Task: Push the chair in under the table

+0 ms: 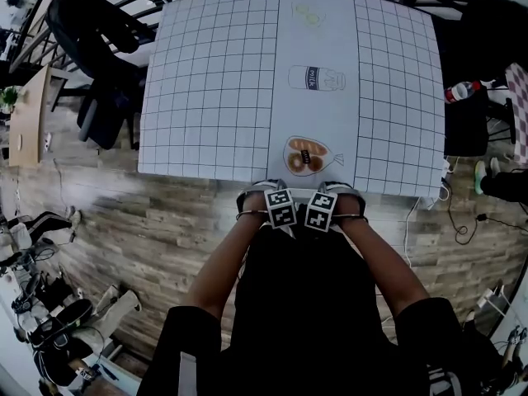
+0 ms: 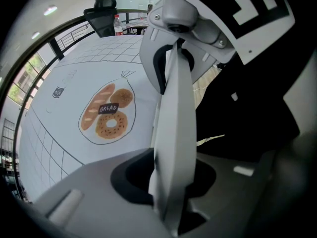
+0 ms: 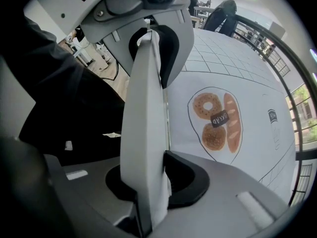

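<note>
The table (image 1: 206, 97) wears a white gridded cloth with a bread drawing (image 1: 307, 156) near its front edge. A black chair (image 1: 305, 254) stands right at that edge, between the person's arms. Both grippers point down side by side at the top of the chair, by the table edge: the left gripper (image 1: 280, 213) and the right gripper (image 1: 320, 211). In the left gripper view the gripper (image 2: 176, 53) has its fingers together with nothing visible between them; the dark chair (image 2: 247, 108) lies beside it. The right gripper (image 3: 148, 38) looks the same, beside the chair (image 3: 64, 108).
Another black office chair (image 1: 99, 56) stands at the table's far left corner. A red-capped bottle (image 1: 462, 91) sits on a dark stand to the right, with cables (image 1: 462, 221) on the wooden floor below. Shoes and clutter (image 1: 49, 320) lie at the lower left.
</note>
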Motion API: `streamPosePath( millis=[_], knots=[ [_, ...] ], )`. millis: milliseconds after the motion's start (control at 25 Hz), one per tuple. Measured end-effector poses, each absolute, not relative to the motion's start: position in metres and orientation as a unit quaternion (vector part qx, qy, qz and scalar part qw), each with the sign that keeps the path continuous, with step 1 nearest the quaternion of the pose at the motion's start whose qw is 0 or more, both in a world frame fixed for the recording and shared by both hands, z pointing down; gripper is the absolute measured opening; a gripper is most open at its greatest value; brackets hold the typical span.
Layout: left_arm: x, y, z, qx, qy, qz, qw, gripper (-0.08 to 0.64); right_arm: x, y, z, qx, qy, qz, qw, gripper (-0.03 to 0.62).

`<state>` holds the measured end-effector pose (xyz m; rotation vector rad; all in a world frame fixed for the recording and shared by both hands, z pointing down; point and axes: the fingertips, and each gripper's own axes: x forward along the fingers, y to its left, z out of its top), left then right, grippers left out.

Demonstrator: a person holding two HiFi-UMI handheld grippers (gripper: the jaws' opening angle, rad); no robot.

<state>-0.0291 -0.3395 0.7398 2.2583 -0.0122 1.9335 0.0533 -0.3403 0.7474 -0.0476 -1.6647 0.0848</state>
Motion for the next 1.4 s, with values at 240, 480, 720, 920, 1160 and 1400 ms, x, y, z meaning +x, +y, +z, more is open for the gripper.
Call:
streamPosePath(
  millis=[240, 480, 720, 920, 1160, 1400],
  knots=[
    [-0.032, -0.346, 0.746, 0.75, -0.002, 0.658, 0.076, 0.104, 0.052, -0.346, 0.753, -0.015, -0.739, 0.041, 0.673, 0.089],
    [-0.033, -0.349, 0.747, 0.753, 0.002, 0.654, 0.074, 0.106, 0.05, -0.349, 0.754, -0.012, -0.738, 0.043, 0.673, 0.089],
    [-0.032, -0.349, 0.748, 0.76, -0.006, 0.645, 0.08, 0.11, 0.051, -0.352, 0.754, 0.0, -0.739, 0.04, 0.673, 0.131],
    [-0.035, -0.344, 0.741, 0.757, 0.002, 0.65, 0.064, 0.115, 0.051, -0.349, 0.746, 0.005, -0.738, 0.033, 0.674, 0.15],
    [-0.03, -0.348, 0.725, 0.795, -0.027, 0.597, 0.106, 0.145, 0.049, -0.344, 0.735, 0.013, -0.759, -0.002, 0.651, 0.219],
    [-0.035, -0.35, 0.695, 0.816, -0.06, 0.565, 0.105, 0.172, 0.033, -0.345, 0.701, 0.043, -0.781, -0.009, 0.622, 0.221]
  ],
)
